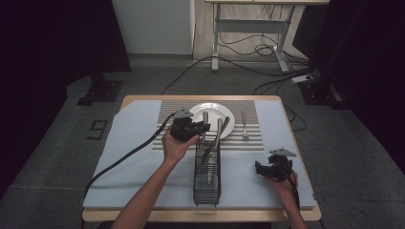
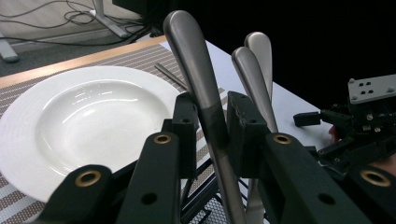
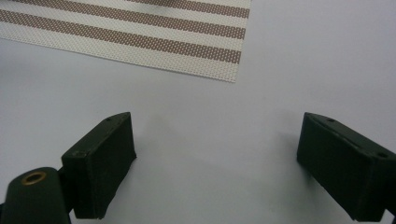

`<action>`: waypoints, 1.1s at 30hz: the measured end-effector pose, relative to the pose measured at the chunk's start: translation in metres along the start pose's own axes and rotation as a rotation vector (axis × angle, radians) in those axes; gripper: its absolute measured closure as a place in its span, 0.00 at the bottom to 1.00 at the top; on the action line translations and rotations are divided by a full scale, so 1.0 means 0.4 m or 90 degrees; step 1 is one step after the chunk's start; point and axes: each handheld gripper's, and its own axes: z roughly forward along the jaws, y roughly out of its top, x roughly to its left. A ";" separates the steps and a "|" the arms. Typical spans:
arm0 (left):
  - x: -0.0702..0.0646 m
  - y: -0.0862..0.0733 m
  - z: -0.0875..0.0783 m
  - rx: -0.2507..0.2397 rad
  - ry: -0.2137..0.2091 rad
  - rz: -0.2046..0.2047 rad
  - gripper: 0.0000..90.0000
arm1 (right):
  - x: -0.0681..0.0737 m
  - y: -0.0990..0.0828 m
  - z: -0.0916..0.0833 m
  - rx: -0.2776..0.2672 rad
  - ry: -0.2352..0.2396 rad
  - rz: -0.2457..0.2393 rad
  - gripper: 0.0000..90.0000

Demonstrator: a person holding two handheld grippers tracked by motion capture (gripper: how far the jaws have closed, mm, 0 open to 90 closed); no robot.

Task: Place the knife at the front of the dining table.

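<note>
Jaws of the left hand-held gripper (image 2: 208, 128) clamp a utensil handle (image 2: 198, 79); right hand-held gripper (image 3: 215, 163) gapes wide, empty.

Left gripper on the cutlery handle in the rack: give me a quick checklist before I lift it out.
1. Left gripper jaws around the nearest cutlery handle: ok.
2. Pads pressing firmly on it: cannot tell.
3. Two neighbouring handles outside the jaws: ok.
4. Wire rack upright on the table: ok.
5. White plate empty for a landing spot: ok.
6. Right gripper open, resting away from the rack: ok.
</note>
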 end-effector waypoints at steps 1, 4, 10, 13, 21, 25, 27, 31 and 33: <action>0.000 0.000 0.000 0.000 0.000 0.000 0.83 | 0.000 0.000 0.000 0.000 0.000 0.001 0.12; -0.004 -0.001 -0.001 -0.004 0.002 -0.001 0.83 | 0.000 0.000 0.000 0.000 0.000 0.001 0.12; -0.010 -0.002 -0.003 -0.015 -0.010 -0.002 0.84 | 0.000 0.000 0.000 0.000 0.000 0.001 0.12; -0.015 -0.002 -0.008 -0.042 -0.027 0.001 0.86 | 0.000 0.000 0.000 0.000 0.000 0.000 0.12; -0.017 0.015 -0.032 -0.076 -0.045 -0.001 0.92 | 0.000 0.000 0.000 0.002 0.000 -0.001 0.12; -0.023 0.020 -0.045 -0.098 -0.053 0.001 0.93 | 0.000 0.000 0.000 0.000 0.000 0.000 0.12; -0.021 0.030 -0.058 -0.110 -0.053 0.001 0.93 | 0.000 0.000 0.000 0.001 0.000 0.000 0.12; -0.021 0.054 -0.089 -0.126 -0.036 0.017 0.93 | 0.000 0.000 0.000 0.001 0.000 0.001 0.12; -0.028 0.069 -0.104 -0.135 -0.029 0.030 0.93 | 0.000 0.000 0.000 0.001 0.000 0.001 0.12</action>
